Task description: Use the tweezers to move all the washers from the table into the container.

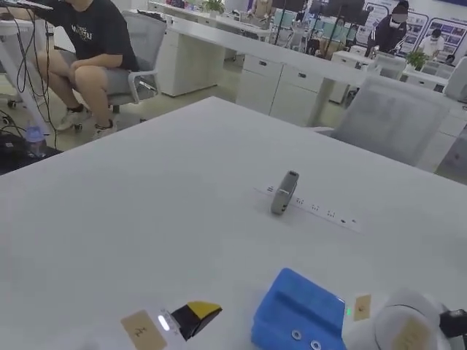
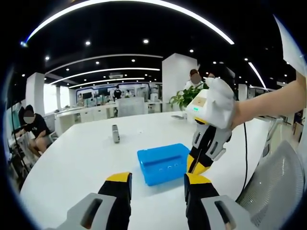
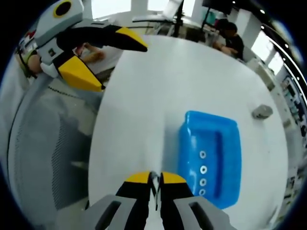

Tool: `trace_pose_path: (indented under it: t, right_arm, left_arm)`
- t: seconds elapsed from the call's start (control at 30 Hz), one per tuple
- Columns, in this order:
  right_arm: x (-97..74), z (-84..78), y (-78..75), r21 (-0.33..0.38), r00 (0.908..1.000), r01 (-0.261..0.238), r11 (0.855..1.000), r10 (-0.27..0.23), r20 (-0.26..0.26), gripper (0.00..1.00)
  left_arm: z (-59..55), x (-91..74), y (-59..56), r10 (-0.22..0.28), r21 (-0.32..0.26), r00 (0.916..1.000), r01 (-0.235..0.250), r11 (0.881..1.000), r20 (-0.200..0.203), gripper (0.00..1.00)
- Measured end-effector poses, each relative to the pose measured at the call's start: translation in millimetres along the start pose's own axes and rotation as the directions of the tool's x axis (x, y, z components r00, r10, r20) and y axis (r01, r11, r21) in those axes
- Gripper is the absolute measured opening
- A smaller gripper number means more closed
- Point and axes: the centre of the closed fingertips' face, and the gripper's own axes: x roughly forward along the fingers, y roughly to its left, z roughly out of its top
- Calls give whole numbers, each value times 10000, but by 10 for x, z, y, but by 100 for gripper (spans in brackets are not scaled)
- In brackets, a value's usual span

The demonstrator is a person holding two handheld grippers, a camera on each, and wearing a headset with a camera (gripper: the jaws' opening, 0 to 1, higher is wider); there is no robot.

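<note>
Table (image 1: pixel 146 219) bears grey device (image 1: pixel 284 192) beyond blue container (image 1: pixel 299 310).

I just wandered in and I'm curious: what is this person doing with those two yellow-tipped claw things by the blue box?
A person holds a two-jaw gripper in each hand at a white table. The right gripper is shut on thin tweezers, poised beside the blue container, where four washers lie in a row. The left gripper hangs open and holds nothing. I see no washers on the bare table, so the sorting looks about done.
</note>
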Motion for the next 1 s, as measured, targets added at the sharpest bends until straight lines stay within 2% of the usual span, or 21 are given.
trace_pose_path:
  t: [0.23,0.47,0.57,0.67,0.73,0.87,1.0]
  right_arm:
    - [18,41,-12,96,9999,-69,9999,67,152,3]
    - [-35,45,-2,-407,9998,212,9989,-209,69,3]
    - [-132,146,6,-152,9981,222,9996,-213,585,3]
    - [-236,229,-9,-278,9963,426,9987,-404,760,3]
    - [-320,296,-55,-493,9939,725,9961,-681,867,3]
    - [-477,466,-138,-450,9864,994,9940,-925,1362,3]
    - [-551,580,-257,-471,9780,1343,9898,-1247,1672,3]
  left_arm:
    - [-5,0,-5,-21,18,10000,21,10000,-30,41]
    - [-2,-1,-4,-22,26,10000,23,10000,-23,40]
    - [-2,-1,-5,-25,32,10000,25,10000,-20,40]
    - [-3,-1,-7,-34,40,10000,34,10000,-27,40]
    - [-3,-1,-9,-44,43,10000,44,10000,-27,40]
    - [-3,-2,-11,-51,58,10000,51,10000,-29,39]
    - [-5,-4,-9,-37,65,10000,38,10000,-36,39]
